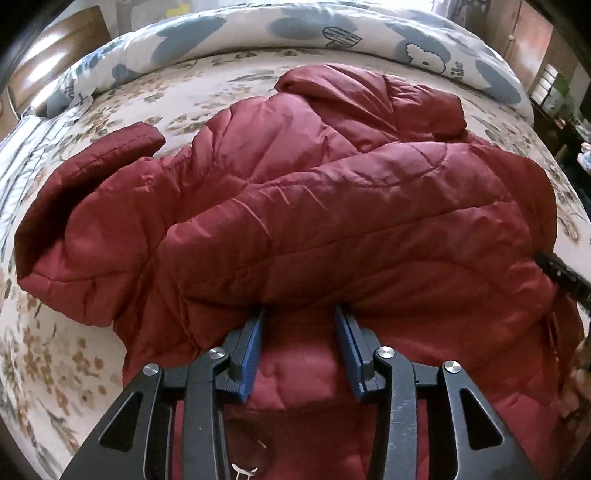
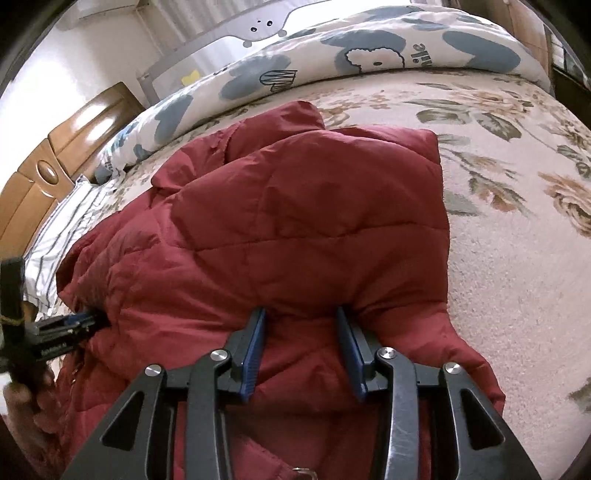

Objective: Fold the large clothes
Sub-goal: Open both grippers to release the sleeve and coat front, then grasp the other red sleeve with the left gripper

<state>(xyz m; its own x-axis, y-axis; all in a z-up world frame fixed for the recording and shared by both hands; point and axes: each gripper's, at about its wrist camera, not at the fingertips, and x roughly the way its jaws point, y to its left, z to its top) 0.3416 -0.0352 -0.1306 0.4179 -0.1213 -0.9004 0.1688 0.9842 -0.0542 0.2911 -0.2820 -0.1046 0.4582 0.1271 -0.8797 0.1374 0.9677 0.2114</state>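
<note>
A dark red quilted puffer jacket lies on the bed, partly folded, with one sleeve stretched out to the left. It also fills the right wrist view. My left gripper has its jaws apart, and the fingertips are pushed under a thick fold of the jacket. My right gripper stands the same way, jaws apart with the tips tucked under the fold. The right gripper shows at the right edge of the left wrist view. The left gripper shows at the left edge of the right wrist view.
The bed has a floral cover. A rolled white-and-blue quilt lies along the far side. A striped pillow and a wooden headboard are at the left. Furniture stands at the far right.
</note>
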